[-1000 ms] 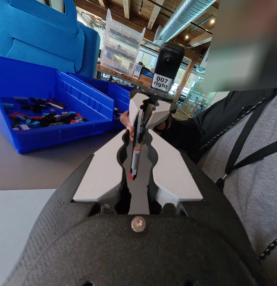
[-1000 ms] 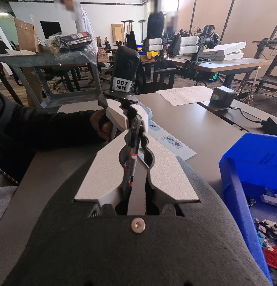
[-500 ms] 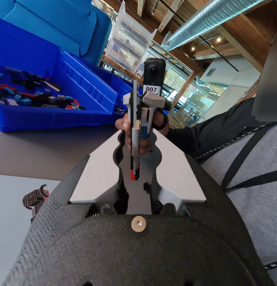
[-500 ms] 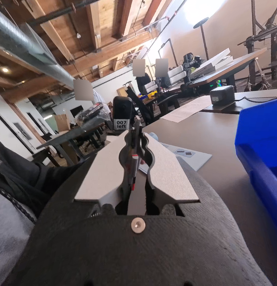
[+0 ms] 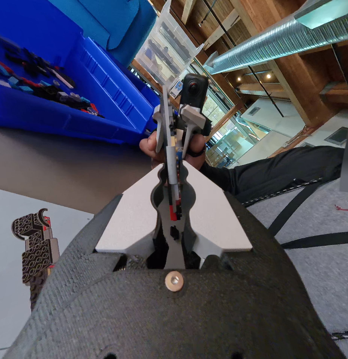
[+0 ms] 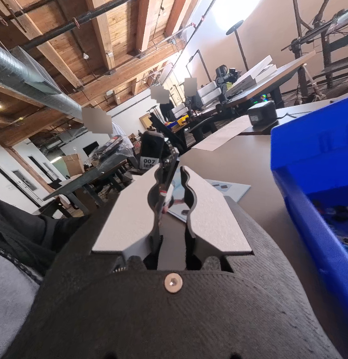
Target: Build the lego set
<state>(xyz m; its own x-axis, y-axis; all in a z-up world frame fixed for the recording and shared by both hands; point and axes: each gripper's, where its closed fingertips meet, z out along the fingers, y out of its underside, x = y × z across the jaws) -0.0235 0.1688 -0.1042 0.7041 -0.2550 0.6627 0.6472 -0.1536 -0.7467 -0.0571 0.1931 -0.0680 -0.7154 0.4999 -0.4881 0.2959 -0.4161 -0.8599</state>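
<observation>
While both tools point at each other up in air, risks run like this:

- Bench (image 5: 52, 165) far below; dropped build could hit it and break apart.
- Blue bin (image 5: 52, 120) of loose bricks sits on bench, well apart from build.
- Left tool (image 5: 174, 194) pinching thin lego build (image 5: 172, 171) edge-on.
- Right tool (image 6: 170, 186) looks spread a little; build only leans on one side. Maybe no real hold there.
- Twist or hard push could pop bricks off.
</observation>
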